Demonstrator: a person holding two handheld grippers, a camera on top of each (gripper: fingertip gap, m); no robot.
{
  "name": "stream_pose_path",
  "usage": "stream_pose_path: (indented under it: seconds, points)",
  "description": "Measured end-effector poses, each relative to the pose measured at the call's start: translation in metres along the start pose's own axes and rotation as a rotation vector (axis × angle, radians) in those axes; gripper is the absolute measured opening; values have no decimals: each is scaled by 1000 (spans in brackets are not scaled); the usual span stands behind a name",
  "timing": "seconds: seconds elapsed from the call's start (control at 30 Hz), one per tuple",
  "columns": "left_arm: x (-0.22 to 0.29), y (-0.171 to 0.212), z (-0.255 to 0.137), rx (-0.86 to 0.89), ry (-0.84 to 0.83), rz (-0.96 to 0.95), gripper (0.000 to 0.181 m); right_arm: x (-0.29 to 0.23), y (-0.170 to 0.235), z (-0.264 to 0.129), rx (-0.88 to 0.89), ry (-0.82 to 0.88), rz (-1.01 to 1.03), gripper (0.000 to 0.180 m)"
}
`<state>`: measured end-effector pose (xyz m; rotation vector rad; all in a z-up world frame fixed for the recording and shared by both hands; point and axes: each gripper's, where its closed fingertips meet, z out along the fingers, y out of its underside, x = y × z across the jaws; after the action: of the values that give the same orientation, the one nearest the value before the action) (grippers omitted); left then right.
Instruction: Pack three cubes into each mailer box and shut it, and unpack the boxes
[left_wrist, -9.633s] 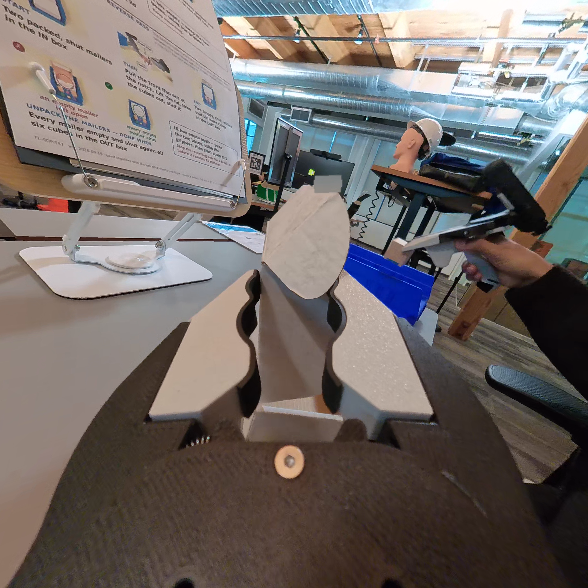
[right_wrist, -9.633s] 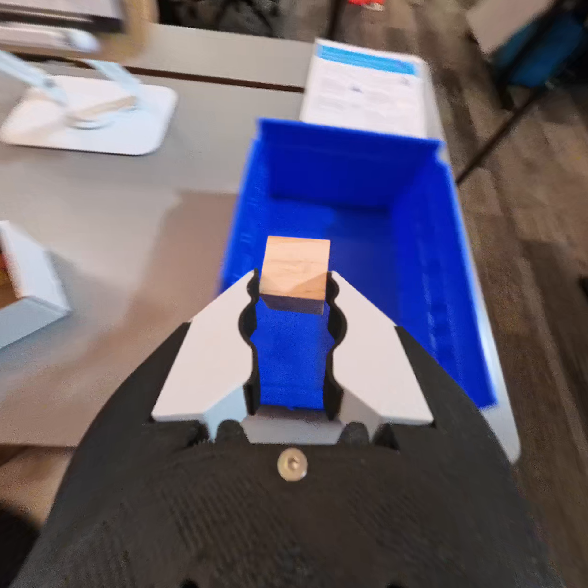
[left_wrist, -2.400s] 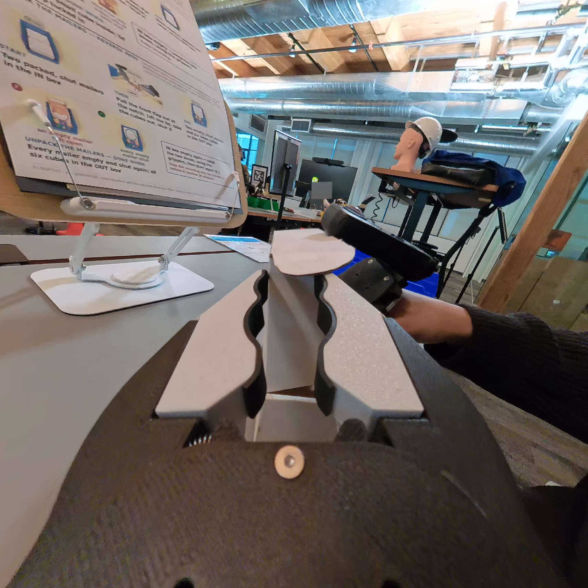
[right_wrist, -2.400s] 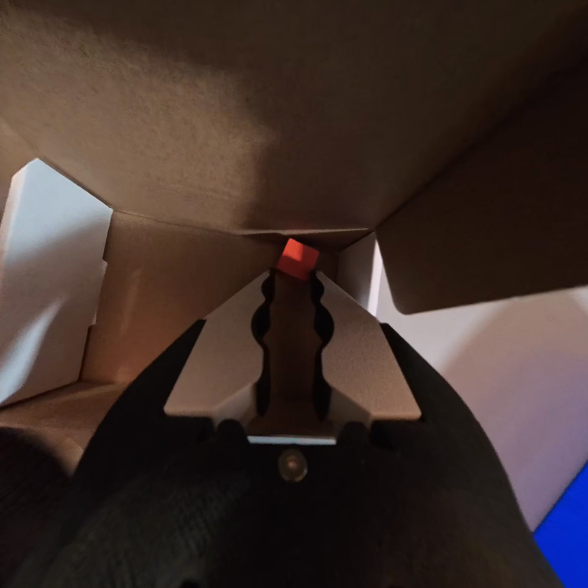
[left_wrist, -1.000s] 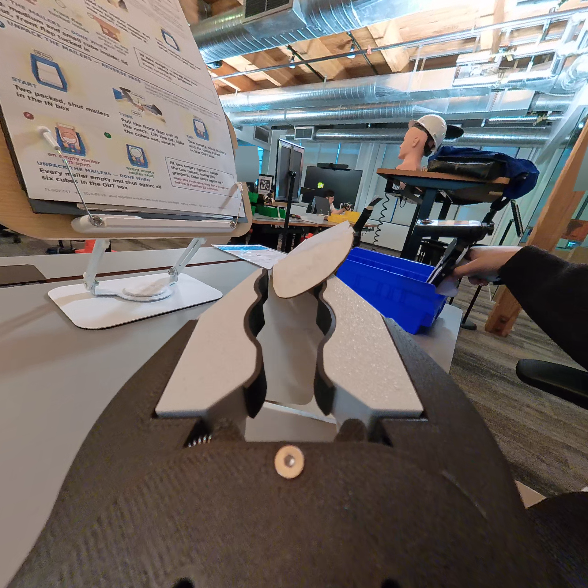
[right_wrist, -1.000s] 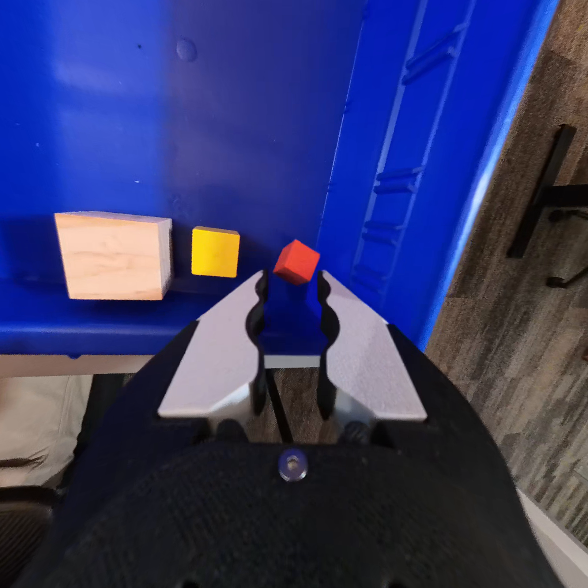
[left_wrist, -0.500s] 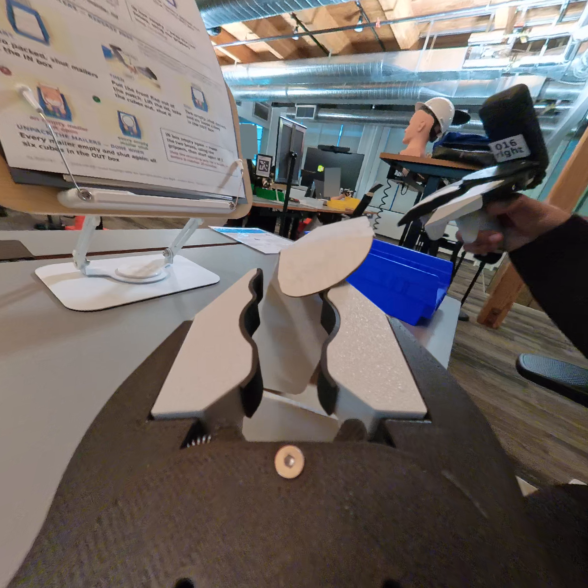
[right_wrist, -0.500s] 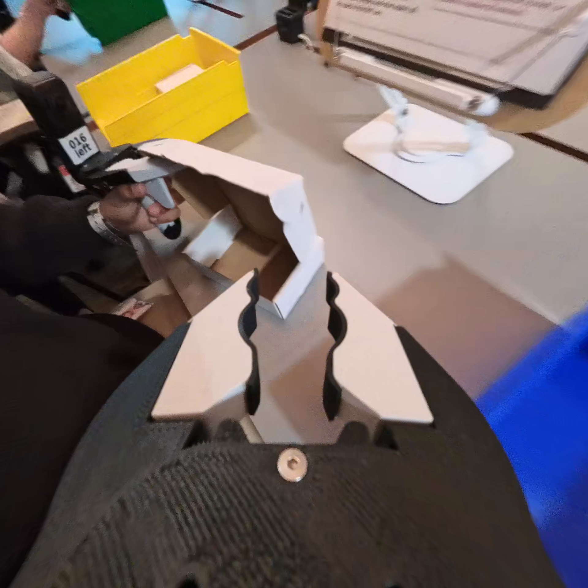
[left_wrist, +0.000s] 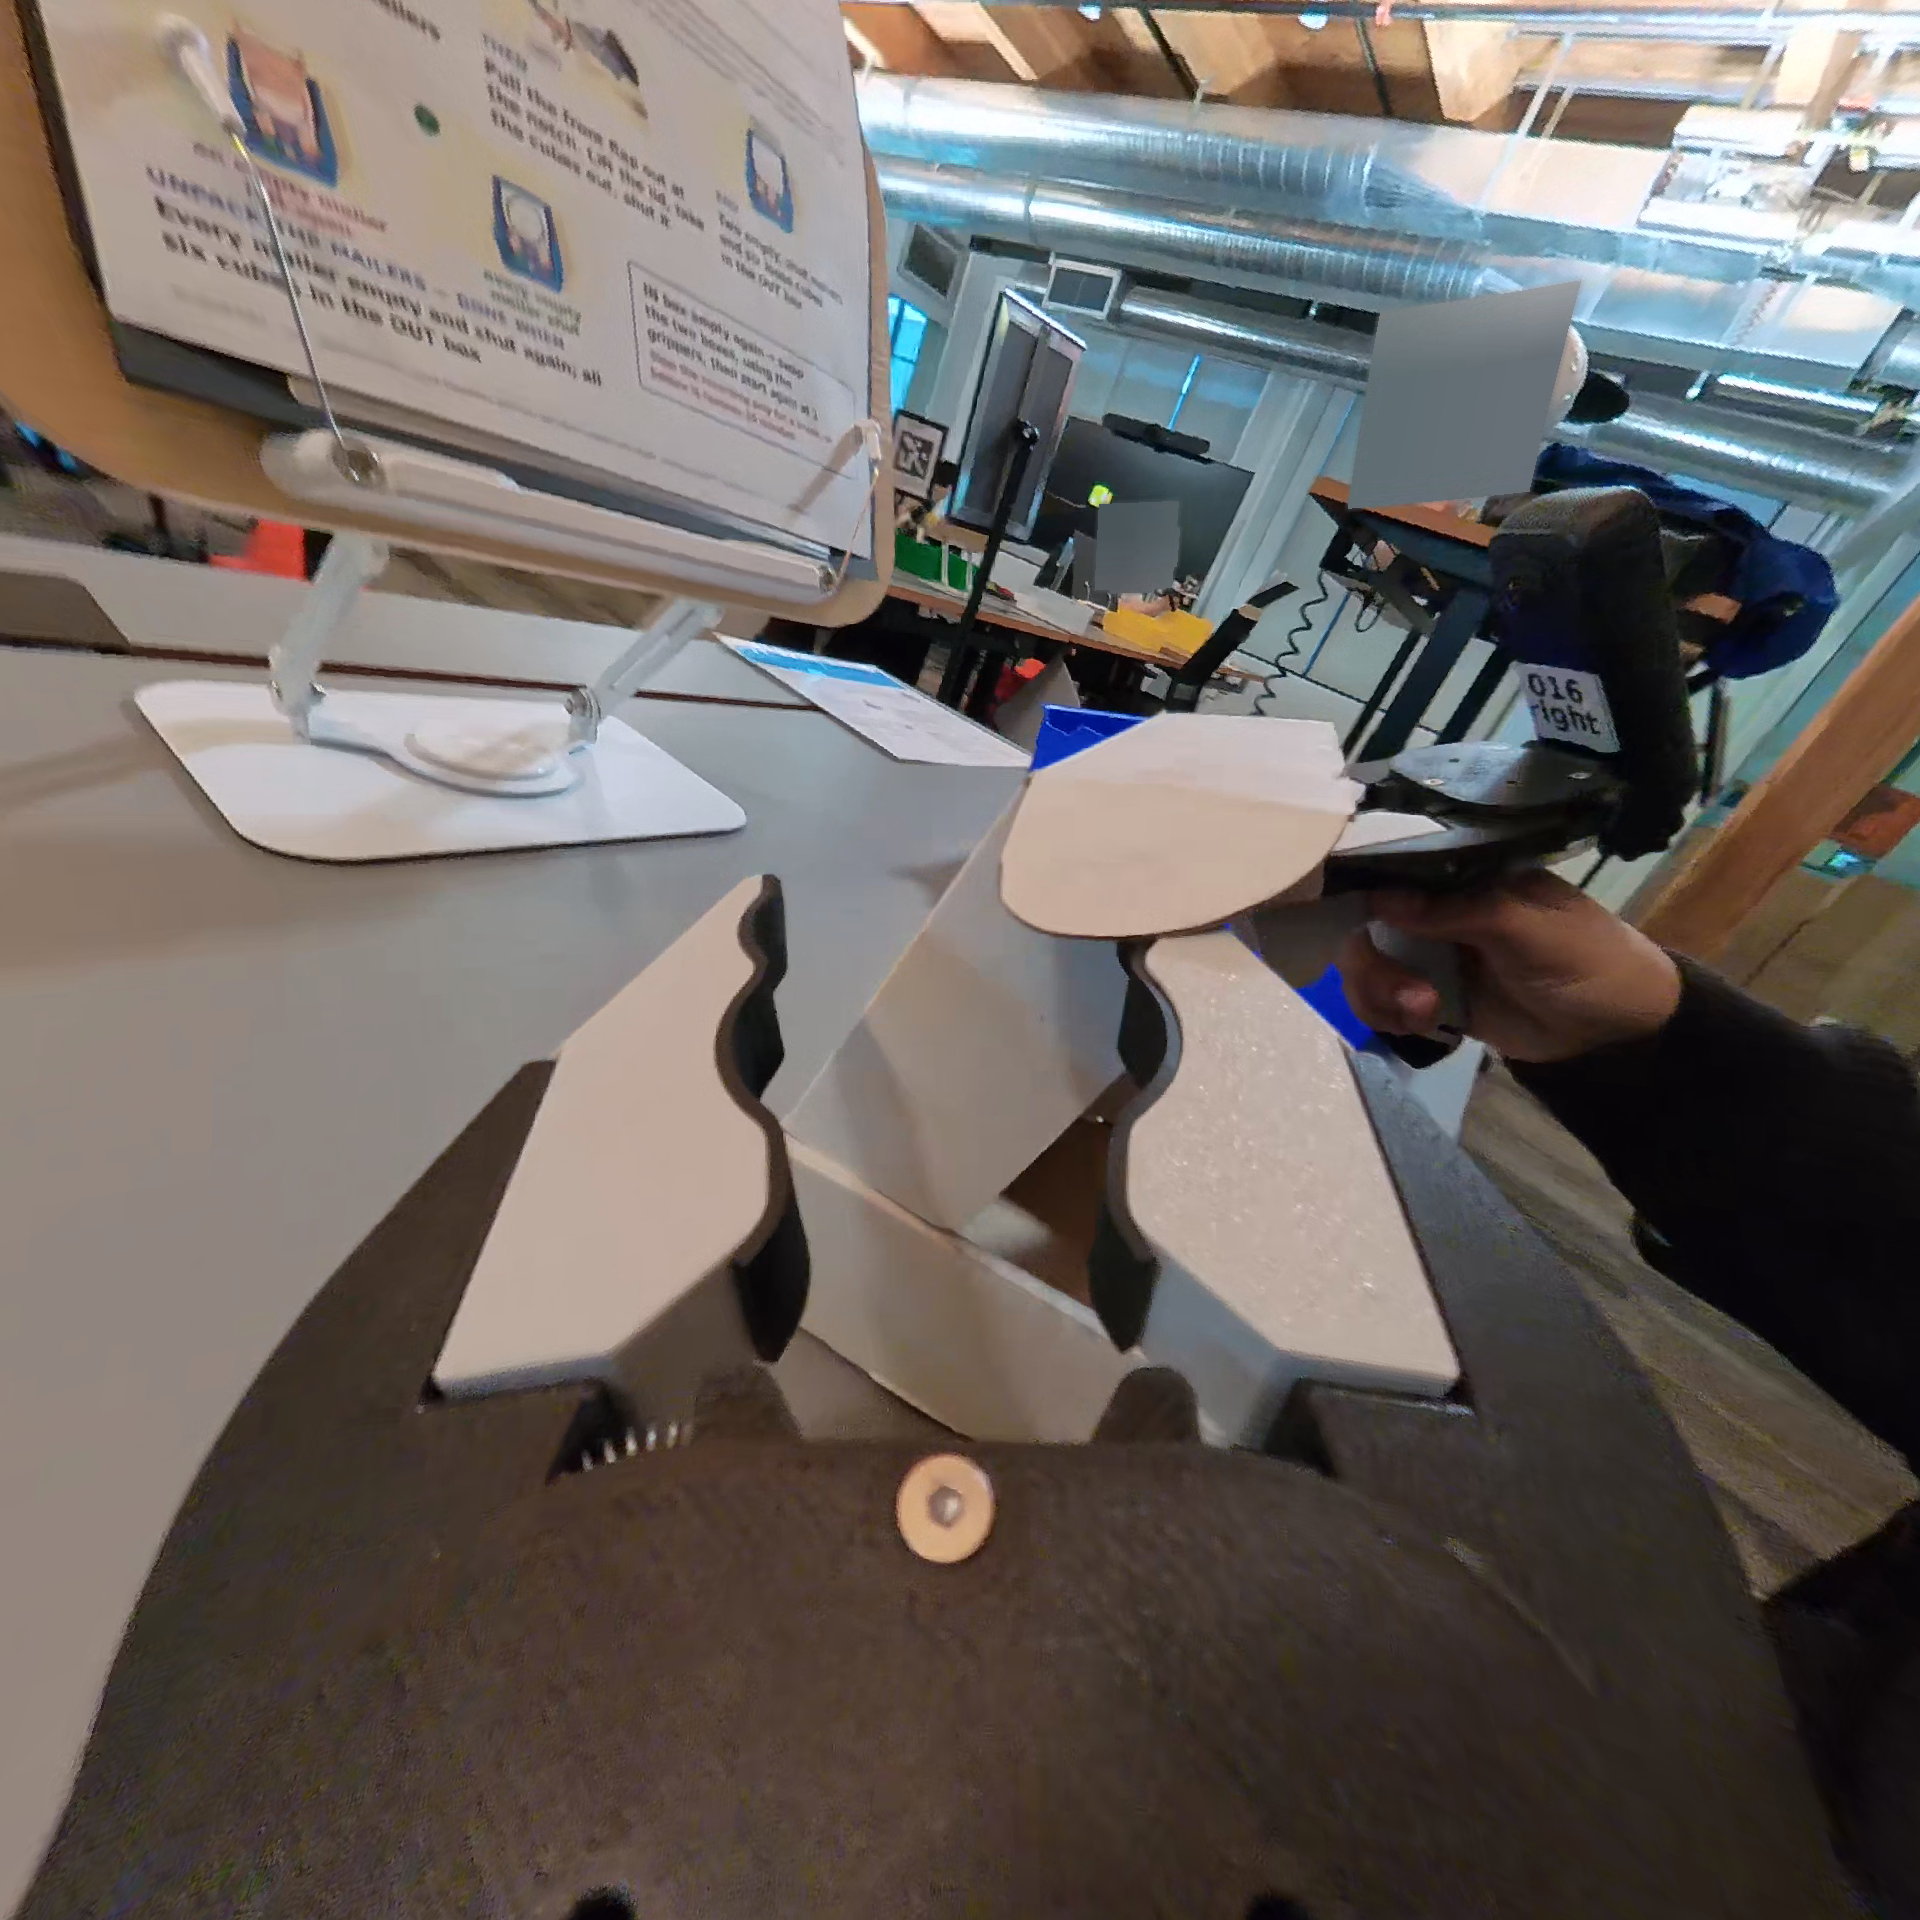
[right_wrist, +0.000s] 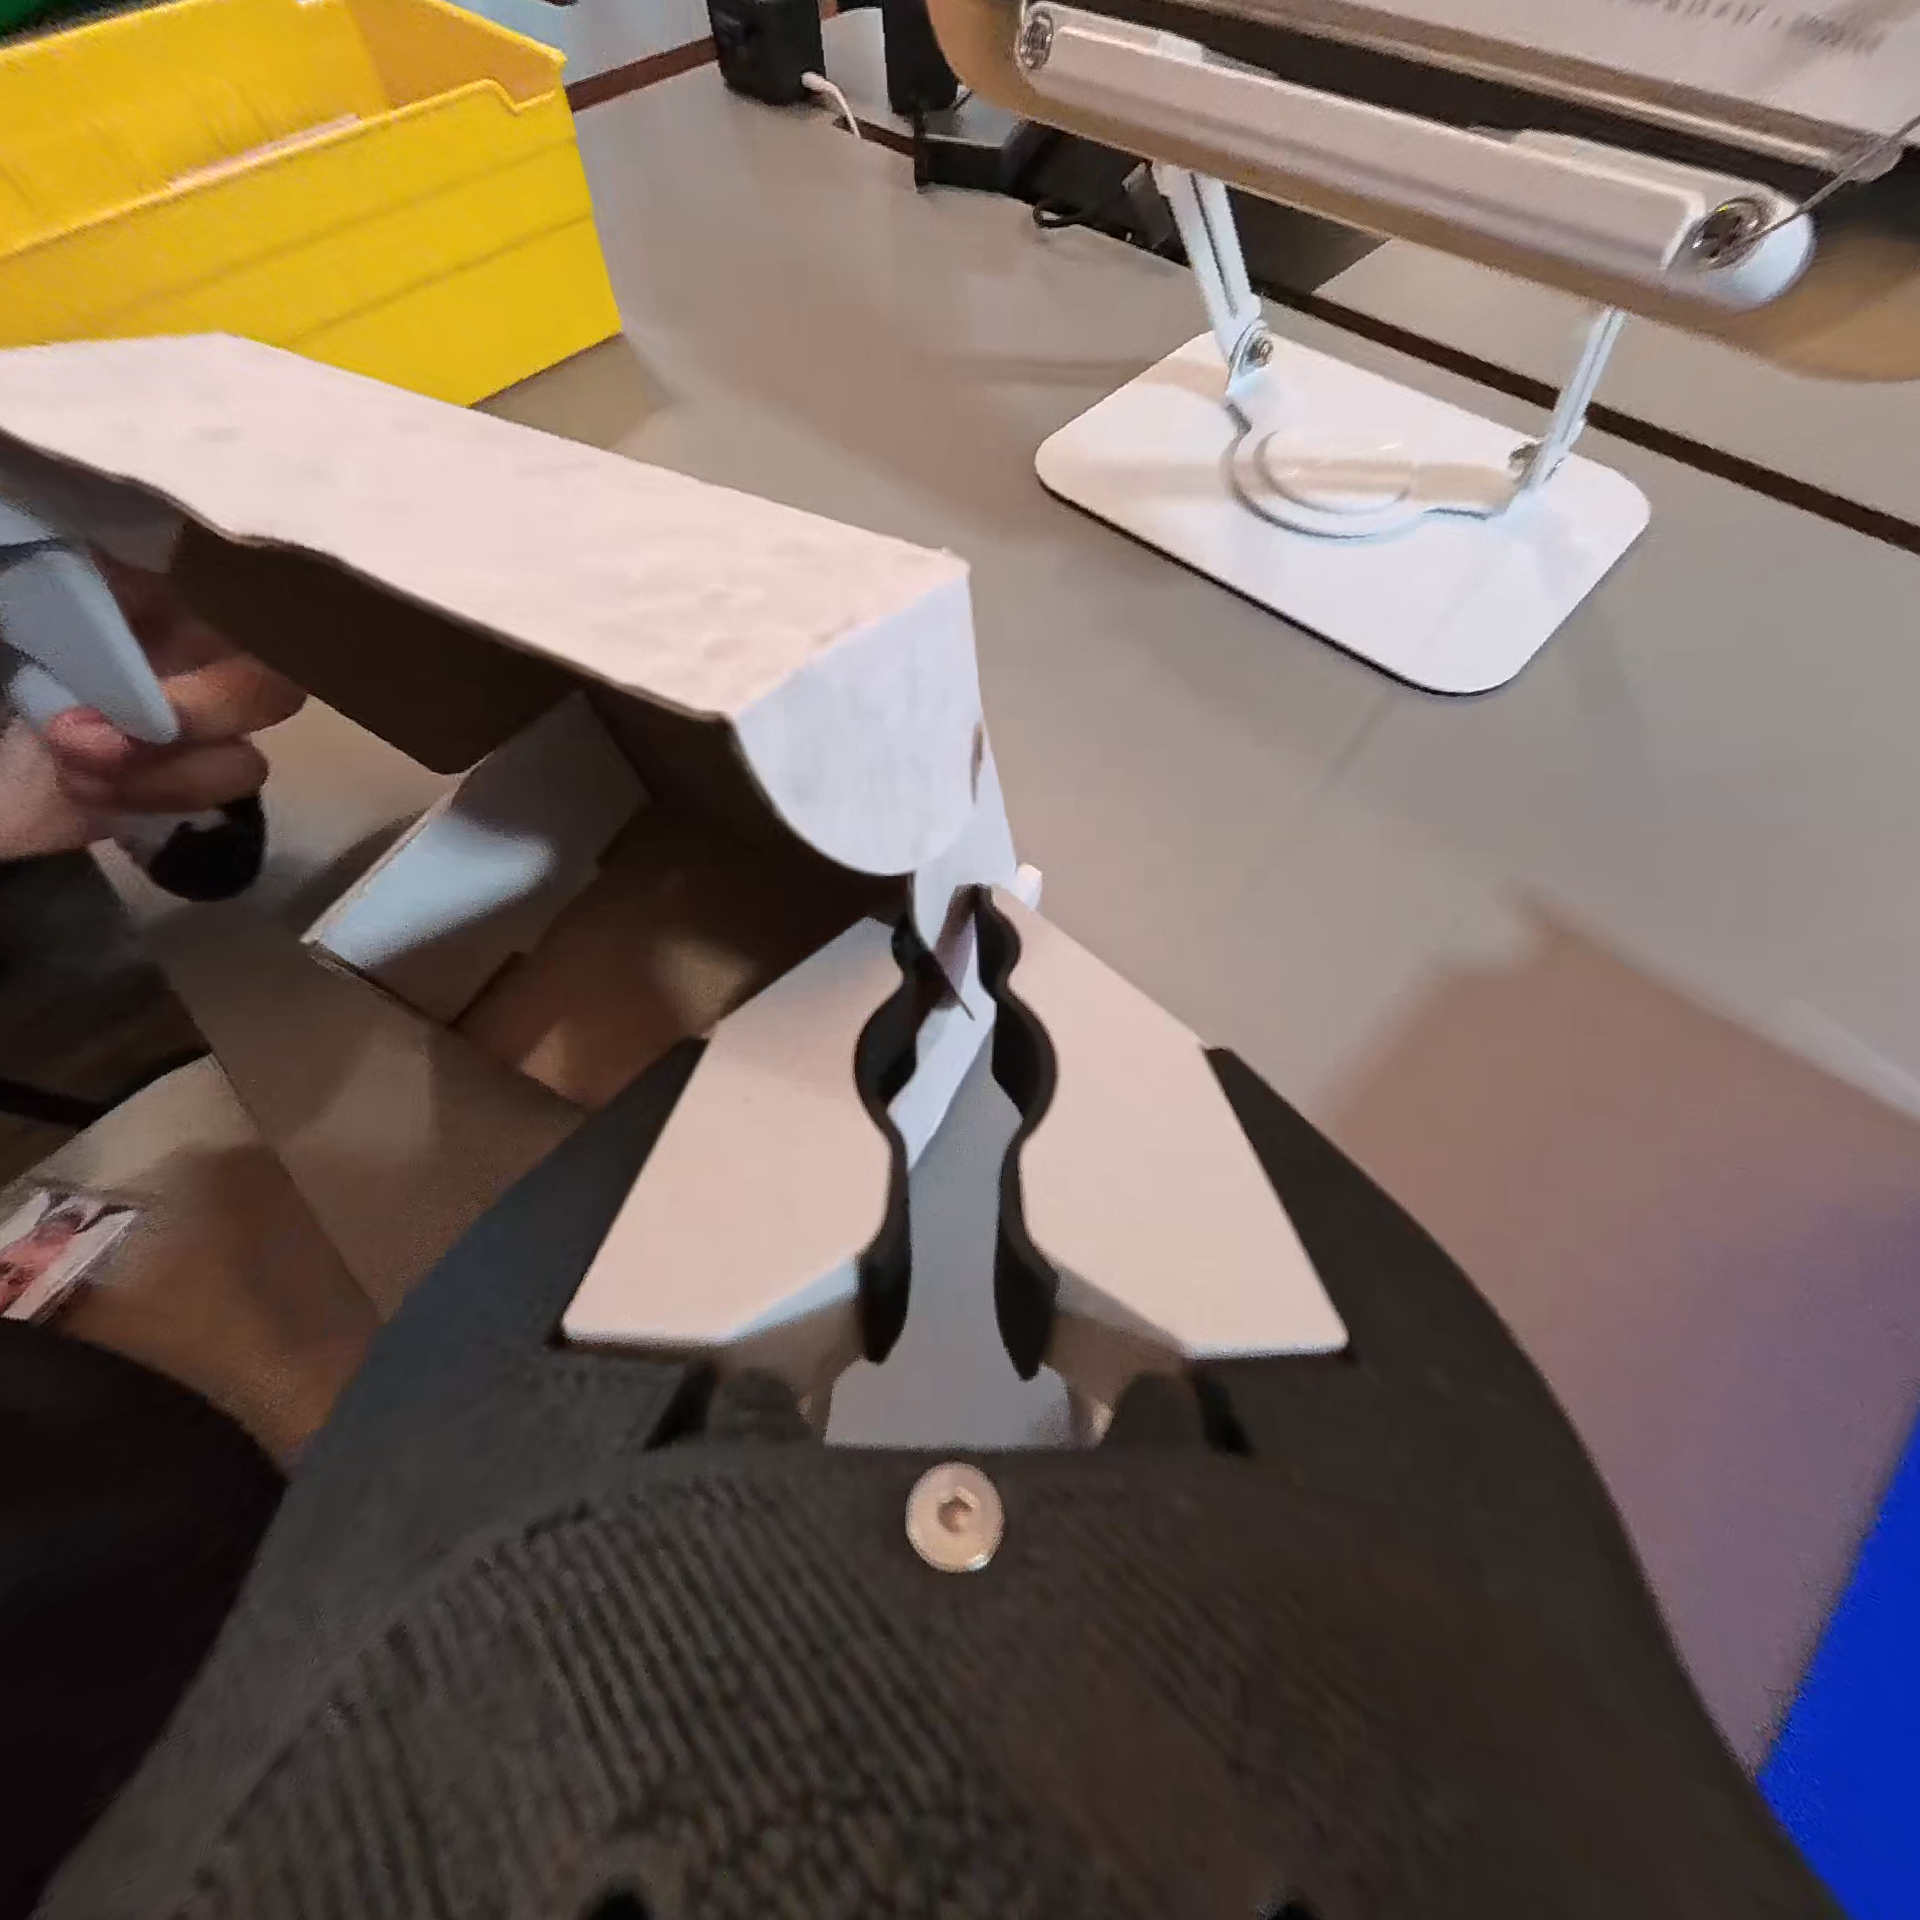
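A white mailer box stands open on the grey table, its lid (left_wrist: 966, 1039) raised and tilted. My left gripper (left_wrist: 948, 925) is open, its fingers wide apart with the lid panel loose between them. My right gripper (right_wrist: 945, 920) is shut on the lid's front flap (right_wrist: 883, 769) at its corner. It also shows in the left wrist view (left_wrist: 1361, 821), clamping the rounded flap (left_wrist: 1164, 852). The brown inside of the box (right_wrist: 623, 966) shows no cubes where I can see it. One finger of the left gripper (right_wrist: 73, 644) shows at the lid's far end.
A blue bin (left_wrist: 1081, 722) sits at the table's right edge and also shows in the right wrist view (right_wrist: 1860, 1662). A yellow bin (right_wrist: 312, 208) stands behind the mailer. A document stand with a white base (right_wrist: 1351, 499) stands at the back of the table (right_wrist: 1351, 831). There is about 15 centimeters between the tips of the two grippers. The white base (right_wrist: 1351, 499) is about 30 centimeters from my right fingertips. The left camera catches it too, in the left wrist view (left_wrist: 530, 765).
My right gripper left the blue bin, where the red cube was dropped, came to the mailer and shut on its front flap. My left gripper's fingers widened and the lid tilted right.
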<state>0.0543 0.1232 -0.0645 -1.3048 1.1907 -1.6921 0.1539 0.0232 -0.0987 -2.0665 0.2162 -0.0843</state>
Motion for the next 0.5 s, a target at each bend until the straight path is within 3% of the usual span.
stream_pose_path:
  seconds: [0.17, 0.27, 0.5]
  points:
    - [0, 3, -20, -22, -38, 38, 70, -1, 4, -1, 67, 6, 96, 7]
    - [-3, 6, -35, -32, -93, 72, 65, -4, 7, -7, 125, -7, 135, 7]
    - [31, 37, -44, -178, 36, 19, 36, -9, 7, -15, 207, -55, 249, 5]
